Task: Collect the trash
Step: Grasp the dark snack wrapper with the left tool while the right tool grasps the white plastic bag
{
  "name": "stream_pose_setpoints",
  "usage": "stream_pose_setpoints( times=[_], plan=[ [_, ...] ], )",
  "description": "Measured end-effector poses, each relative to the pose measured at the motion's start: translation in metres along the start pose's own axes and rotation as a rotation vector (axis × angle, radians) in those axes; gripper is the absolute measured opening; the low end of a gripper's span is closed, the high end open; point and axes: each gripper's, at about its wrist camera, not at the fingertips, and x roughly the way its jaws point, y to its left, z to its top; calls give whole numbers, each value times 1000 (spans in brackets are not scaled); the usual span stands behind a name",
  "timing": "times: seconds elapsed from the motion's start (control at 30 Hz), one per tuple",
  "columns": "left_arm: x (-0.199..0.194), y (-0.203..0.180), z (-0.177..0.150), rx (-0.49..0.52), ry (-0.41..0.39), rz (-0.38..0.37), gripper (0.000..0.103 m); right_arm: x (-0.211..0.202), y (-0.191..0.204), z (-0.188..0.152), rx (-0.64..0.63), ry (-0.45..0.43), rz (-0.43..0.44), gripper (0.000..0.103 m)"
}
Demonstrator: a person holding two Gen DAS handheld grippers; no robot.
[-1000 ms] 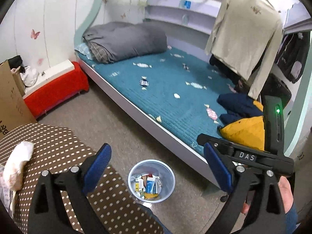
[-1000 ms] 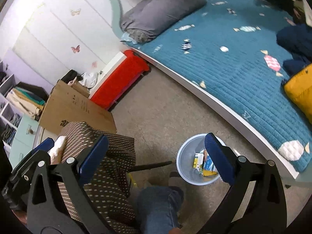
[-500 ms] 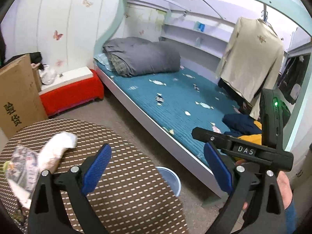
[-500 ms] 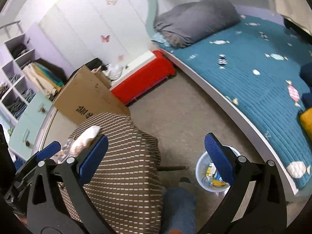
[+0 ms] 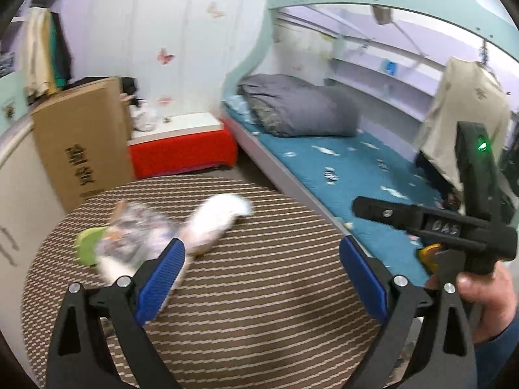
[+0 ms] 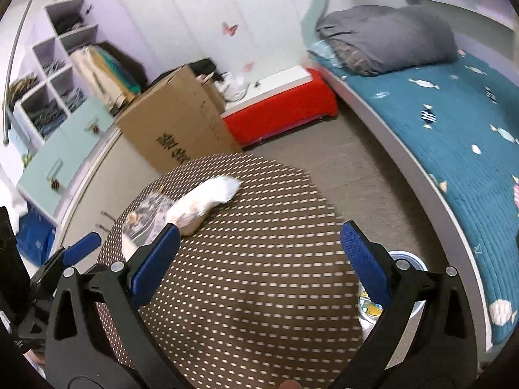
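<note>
White crumpled tissue [image 5: 216, 223] and a clear wrapper [image 5: 133, 236] lay on the dotted surface [image 5: 266, 291] just ahead of both wide-open, empty hand-held grippers, left [image 5: 261, 278] and right [image 6: 259, 256].

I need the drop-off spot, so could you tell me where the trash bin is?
In the right wrist view, the trash bin stands on the floor at lower right, between the round table and the bed.

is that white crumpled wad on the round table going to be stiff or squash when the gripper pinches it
The white wad looks like crumpled tissue: probably soft, squashing under the pads. It seems light, so a push would likely slide it across the table. Motion blur limits certainty.
</note>
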Motion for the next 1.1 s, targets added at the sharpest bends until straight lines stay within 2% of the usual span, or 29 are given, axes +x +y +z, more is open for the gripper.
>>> stream_pose_setpoints(
  times=[0.27, 0.5, 0.63, 0.77, 0.93, 1.0, 1.03, 1.1],
  plan=[
    [-14, 70, -26, -37, 16, 146, 94, 41, 45, -4, -62, 71, 28, 97],
    [-10, 126, -55, -60, 66, 267, 94, 70, 50, -5, -24, 106, 34, 97],
    [-2, 147, -69, -51, 122, 307, 94, 82, 52, -7, -24, 124, 39, 97],
    [6, 152, -79, -12, 164, 330, 94, 96, 48, -4, 7, 136, 38, 97],
    [17, 153, -86, 17, 208, 321, 94, 119, 53, 3, 26, 150, 52, 97],
    [20, 148, -88, 22, 219, 299, 86, 128, 57, 7, 30, 155, 60, 97],
    [23, 147, -89, 23, 235, 289, 78, 135, 61, 9, 23, 161, 56, 97],
    [22, 142, -90, 10, 231, 273, 69, 146, 66, 13, 23, 169, 42, 97]
  ],
)
